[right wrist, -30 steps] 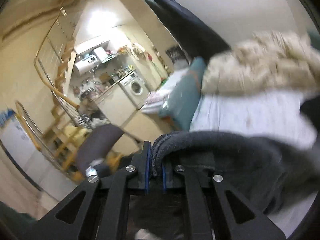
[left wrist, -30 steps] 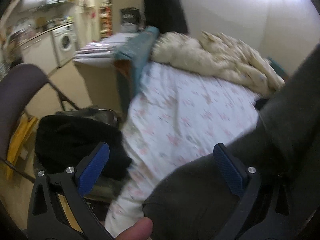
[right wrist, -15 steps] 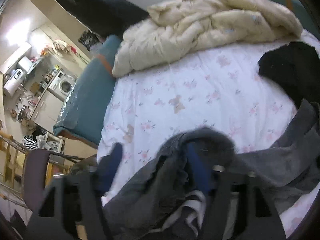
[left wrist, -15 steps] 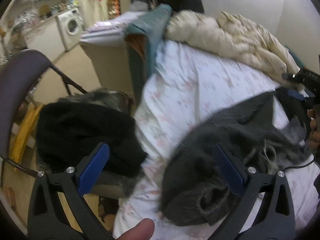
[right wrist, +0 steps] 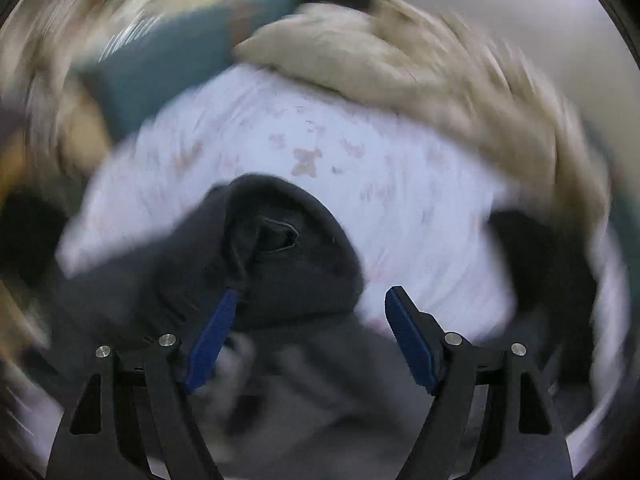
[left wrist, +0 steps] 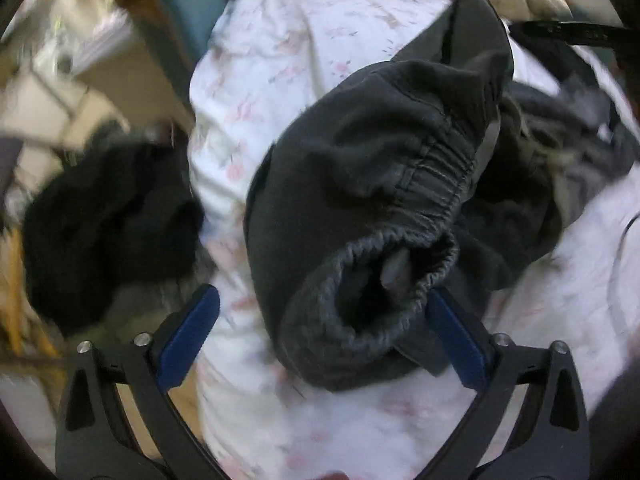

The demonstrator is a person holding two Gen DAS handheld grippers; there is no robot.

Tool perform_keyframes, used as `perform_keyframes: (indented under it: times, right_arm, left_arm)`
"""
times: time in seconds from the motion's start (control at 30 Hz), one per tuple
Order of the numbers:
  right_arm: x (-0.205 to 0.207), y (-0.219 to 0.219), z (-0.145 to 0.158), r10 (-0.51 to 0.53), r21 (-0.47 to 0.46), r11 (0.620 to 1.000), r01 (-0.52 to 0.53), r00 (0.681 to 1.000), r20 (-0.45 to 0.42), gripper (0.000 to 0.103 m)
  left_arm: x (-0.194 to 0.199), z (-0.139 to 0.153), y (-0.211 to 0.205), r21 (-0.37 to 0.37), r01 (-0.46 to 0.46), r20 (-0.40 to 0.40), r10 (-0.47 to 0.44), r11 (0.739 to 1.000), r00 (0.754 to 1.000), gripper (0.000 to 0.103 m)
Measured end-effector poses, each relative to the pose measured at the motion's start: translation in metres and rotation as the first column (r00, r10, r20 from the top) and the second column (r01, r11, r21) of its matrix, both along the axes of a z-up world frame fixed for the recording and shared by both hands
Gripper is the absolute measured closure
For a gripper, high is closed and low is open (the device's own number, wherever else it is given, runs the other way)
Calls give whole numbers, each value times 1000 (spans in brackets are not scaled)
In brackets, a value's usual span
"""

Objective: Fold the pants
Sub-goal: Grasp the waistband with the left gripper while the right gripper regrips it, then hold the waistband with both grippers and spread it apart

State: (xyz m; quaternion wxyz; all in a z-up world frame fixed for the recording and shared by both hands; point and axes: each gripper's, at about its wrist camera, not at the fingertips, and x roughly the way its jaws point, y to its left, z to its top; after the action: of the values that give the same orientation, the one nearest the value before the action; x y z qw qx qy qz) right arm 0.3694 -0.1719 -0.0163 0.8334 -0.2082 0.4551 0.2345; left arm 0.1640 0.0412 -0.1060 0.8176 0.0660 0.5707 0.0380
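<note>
Dark grey pants point(left wrist: 360, 160) lie crumpled on the floral bedsheet point(left wrist: 280, 40). In the left wrist view an elastic opening of the pants faces up between the fingers of my left gripper point(left wrist: 322, 294). Its jaws stand wide and are closing; the right pad point(left wrist: 452, 332) is at the elastic edge and the left pad is clear of the cloth. In the blurred right wrist view my right gripper point(right wrist: 313, 294) hangs over another part of the pants point(right wrist: 288, 264). Its jaws are opening, with cloth lying between them and brushing the left pad point(right wrist: 212, 340).
A cream duvet point(right wrist: 400, 72) is bunched along the far side of the bed. A black garment point(left wrist: 100, 220) lies heaped on a chair left of the bed. Another dark garment point(right wrist: 536, 264) lies on the sheet at the right. A teal panel point(left wrist: 192, 0) borders the bed's left edge.
The right gripper let go of the pants' edge and opened wide. The pants dropped onto the sheet. Both grippers came down and tilted toward the heap.
</note>
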Motion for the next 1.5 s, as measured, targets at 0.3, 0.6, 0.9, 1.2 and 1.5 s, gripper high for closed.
perform_keyframes:
  times: [0.3,0.6,0.9,1.2,1.5]
  right_arm:
    - [-43,65,-44,580,-406,773,-488,803,137,22]
    - [-33,91,-81,667,-564,666,-489,729,154,96]
    - [18,45,34,316,-36,948,-316,922,222,103]
    - [73,33,1,173,153,977,-151,974,-147,97]
    - [52,112,-67,238,142,968,-205,931,-275,39]
  left_arm:
    - [-1,-22,-21,197,200,-11,-202,960,979,52]
    - [6,8,1,81,102,115,-111,991,987,94]
    - [28,95,38,-47,4,384,14,999,923,95]
    - [101,49,96,31,-133,256,120,991,959,95]
    - [98,28,110,-21,-149,204,150,989,967,95]
